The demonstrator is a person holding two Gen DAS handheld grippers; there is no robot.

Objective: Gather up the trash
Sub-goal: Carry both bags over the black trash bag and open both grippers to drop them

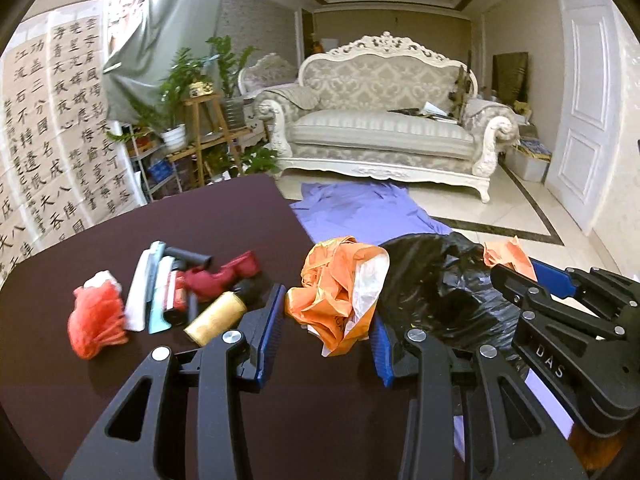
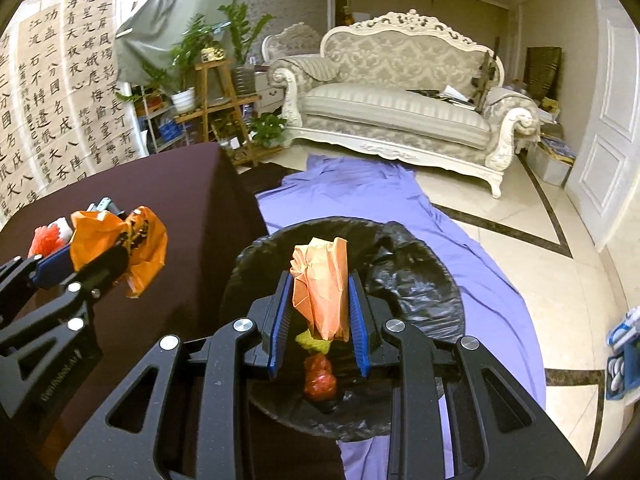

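My left gripper [image 1: 326,316] is shut on a crumpled orange and white plastic bag [image 1: 340,288] at the table's right edge; it also shows in the right wrist view [image 2: 120,248]. My right gripper [image 2: 320,308] is shut on a crumpled orange paper [image 2: 322,288] and holds it over the open bin lined with a black trash bag [image 2: 420,280]. The bin holds a yellow-green scrap [image 2: 314,344] and a red wad [image 2: 320,378]. The black bag [image 1: 436,284] sits just right of the left gripper. More trash lies on the dark table [image 1: 180,220]: a red net [image 1: 96,320], a gold cylinder [image 1: 216,316] and a dark red wrapper [image 1: 224,276].
White and teal packets [image 1: 148,288] and black tubes [image 1: 188,256] lie among the table trash. A purple cloth [image 2: 400,208] covers the floor under the bin. A white sofa [image 2: 400,100] stands behind, plants on a wooden stand [image 2: 216,88] at the left.
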